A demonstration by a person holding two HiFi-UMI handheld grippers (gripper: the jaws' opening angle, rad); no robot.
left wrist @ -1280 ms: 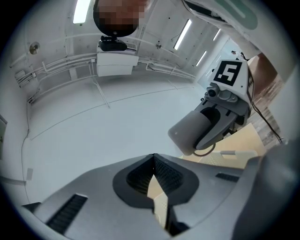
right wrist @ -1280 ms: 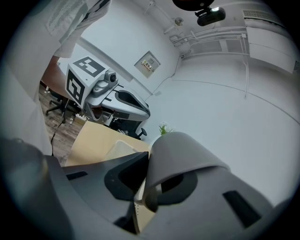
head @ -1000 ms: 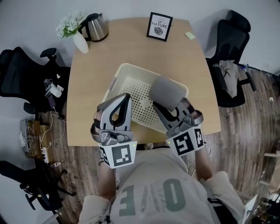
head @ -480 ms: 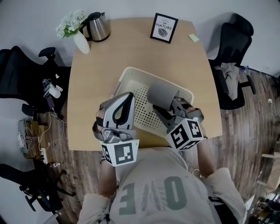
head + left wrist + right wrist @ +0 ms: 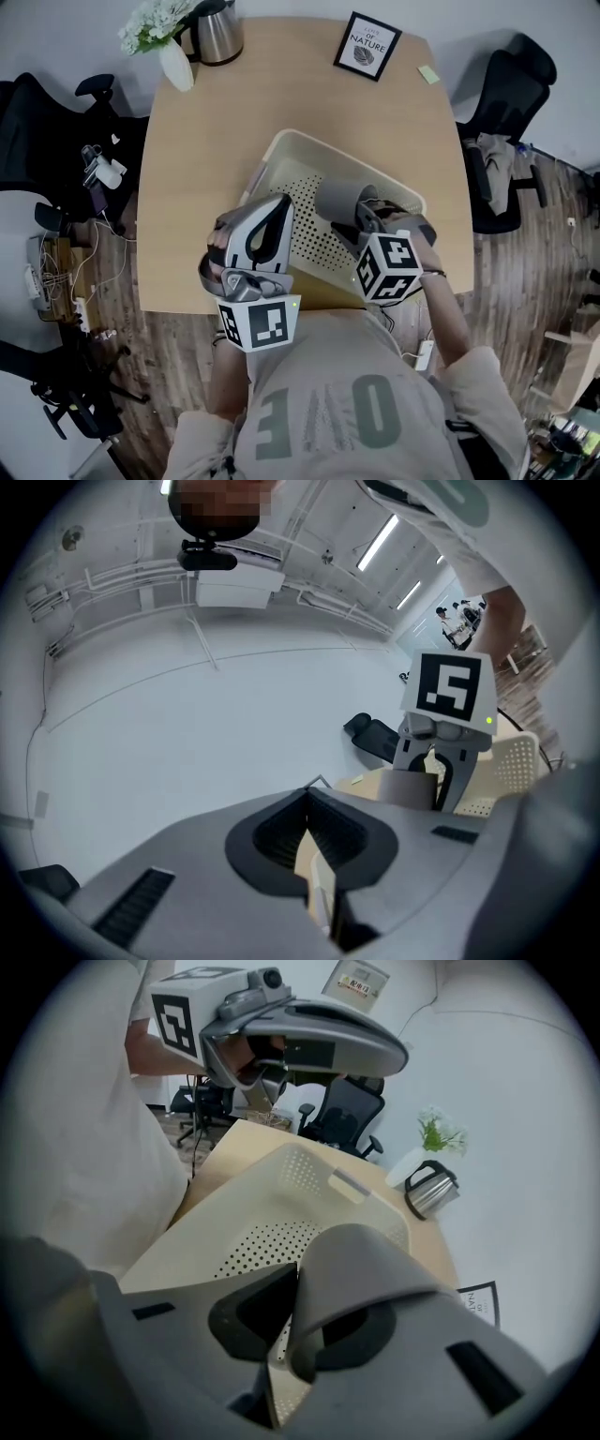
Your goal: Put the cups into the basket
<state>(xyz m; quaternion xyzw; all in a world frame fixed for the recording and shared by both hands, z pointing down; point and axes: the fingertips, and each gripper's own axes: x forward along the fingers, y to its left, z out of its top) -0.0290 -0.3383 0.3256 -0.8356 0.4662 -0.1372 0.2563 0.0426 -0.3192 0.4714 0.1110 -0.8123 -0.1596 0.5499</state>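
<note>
The framed picture [image 5: 367, 45] on the table [image 5: 234, 122] carries the word "NATURE"; the shirt [image 5: 323, 417] shows big letters "O" and "E".

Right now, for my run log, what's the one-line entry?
right gripper: shut on cup, over basket | left gripper: shut, empty

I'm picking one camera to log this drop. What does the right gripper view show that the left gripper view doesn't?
Only the right gripper view: the kettle, the flowers and the left gripper overhead. Only the left gripper view: ceiling lights and the right gripper from outside. Both: the grey cup held in the right gripper's jaws, and the basket.
</note>
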